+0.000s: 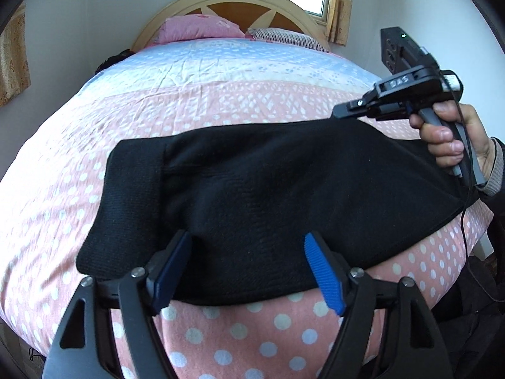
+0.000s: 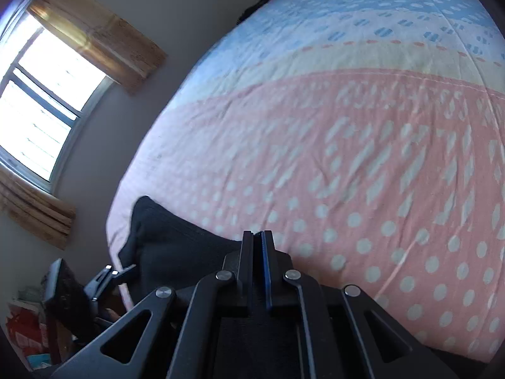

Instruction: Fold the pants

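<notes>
Closest to us, the left gripper (image 1: 249, 271) has its two blue pads spread wide. The near edge of the black pants (image 1: 252, 195) runs between them, but the pads do not squeeze it. Nothing is held there.

The pants lie flat on the pink dotted bedspread (image 1: 268, 331), near the front edge of the bed. They look like a wide, short block, so they seem to be folded at least once already. A thick band, maybe the waist, sits at the left end.

At the right end of the pants, a hand (image 1: 454, 145) holds the right gripper (image 1: 339, 113). Its tip sits at the far right corner of the cloth. From its own camera, the right gripper (image 2: 258, 237) is pressed tight together. I cannot tell for sure if a bit of cloth is caught in there, because only a thin blue line shows between the pads.

Farther back are pillows (image 1: 199, 30) and a wooden headboard (image 1: 233, 0).

I think this is the start of another fold. Next, the left gripper needs to pinch the near edge, and both ends should go up together so the cloth stays neat.
</notes>
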A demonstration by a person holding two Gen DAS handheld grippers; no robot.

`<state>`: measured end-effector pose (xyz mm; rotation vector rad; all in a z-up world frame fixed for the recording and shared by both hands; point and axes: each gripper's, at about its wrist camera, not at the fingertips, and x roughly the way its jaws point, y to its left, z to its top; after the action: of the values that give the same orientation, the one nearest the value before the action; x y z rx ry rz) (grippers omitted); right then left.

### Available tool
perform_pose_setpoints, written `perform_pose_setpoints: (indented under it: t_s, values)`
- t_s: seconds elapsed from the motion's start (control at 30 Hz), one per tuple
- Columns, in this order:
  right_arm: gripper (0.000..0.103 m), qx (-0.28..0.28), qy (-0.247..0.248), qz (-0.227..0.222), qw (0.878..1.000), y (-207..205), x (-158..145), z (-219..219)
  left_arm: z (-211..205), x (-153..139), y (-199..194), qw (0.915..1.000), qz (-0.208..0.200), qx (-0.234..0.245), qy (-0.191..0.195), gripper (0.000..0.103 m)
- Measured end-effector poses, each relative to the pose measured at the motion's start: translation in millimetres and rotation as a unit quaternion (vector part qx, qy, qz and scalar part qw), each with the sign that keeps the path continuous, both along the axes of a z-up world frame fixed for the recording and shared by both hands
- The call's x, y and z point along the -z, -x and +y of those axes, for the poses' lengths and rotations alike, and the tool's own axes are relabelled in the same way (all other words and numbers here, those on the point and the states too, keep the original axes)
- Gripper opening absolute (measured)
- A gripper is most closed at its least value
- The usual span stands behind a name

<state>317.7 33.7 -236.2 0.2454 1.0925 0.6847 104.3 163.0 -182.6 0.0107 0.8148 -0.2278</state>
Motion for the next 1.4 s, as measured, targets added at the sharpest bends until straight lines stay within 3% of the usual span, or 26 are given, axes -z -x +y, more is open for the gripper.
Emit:
perform_pose_setpoints:
  t_s: [0.03, 0.1, 0.13, 0.17, 0.3, 0.43, 0.67, 0.8, 1.07, 1.23, 1.3, 1.4]
  values:
    - [0.005, -0.002, -0.003, -0.001, 1.000, 2, 2, 1, -2, -1, 1, 1.0000, -0.003, -0.001, -0.007, 0.077]
    - [0.017, 0.004, 0.002, -0.014, 1.000, 10, -4, -3, -8, -5, 4, 0.9999, -0.005, 0.002, -0.012, 0.077]
    - [0.038, 0.008, -0.002, -0.021, 1.000, 16, -9, -11, -12, -8, 4, 0.9999, -0.009, 0.007, -0.010, 0.077]
    - [0.049, 0.012, -0.011, -0.033, 0.999, 26, -17, -22, -16, -12, 5, 0.9998, -0.016, 0.013, -0.007, 0.077]
    - [0.049, 0.045, -0.027, -0.062, 0.997, 62, -41, -87, -44, -29, 12, 0.9978, -0.039, 0.052, -0.009, 0.077]
    - [0.049, 0.126, -0.015, -0.082, 0.989, 102, -55, -184, -86, -37, 11, 0.9928, -0.043, 0.111, -0.005, 0.077]
    - [0.049, 0.280, 0.001, -0.088, 0.956, 181, -62, -334, -173, -42, 4, 0.9766, -0.044, 0.210, -0.008, 0.077]
    - [0.049, 0.326, -0.004, -0.090, 0.941, 216, -56, -371, -218, -42, 8, 0.9653, -0.042, 0.258, -0.013, 0.077]
    - [0.049, 0.377, -0.029, -0.087, 0.921, 263, -33, -406, -277, -34, 24, 0.9468, -0.033, 0.318, -0.040, 0.076]
    - [0.049, 0.429, -0.049, -0.089, 0.898, 282, -25, -439, -303, -23, 21, 0.9405, -0.017, 0.332, -0.069, 0.059]
    - [0.049, 0.441, -0.051, -0.089, 0.891, 286, -23, -450, -308, -22, 22, 0.9414, -0.021, 0.327, -0.082, 0.058]
    - [0.049, 0.455, -0.056, -0.088, 0.884, 290, -20, -462, -309, -24, 19, 0.9443, -0.019, 0.321, -0.071, 0.053]
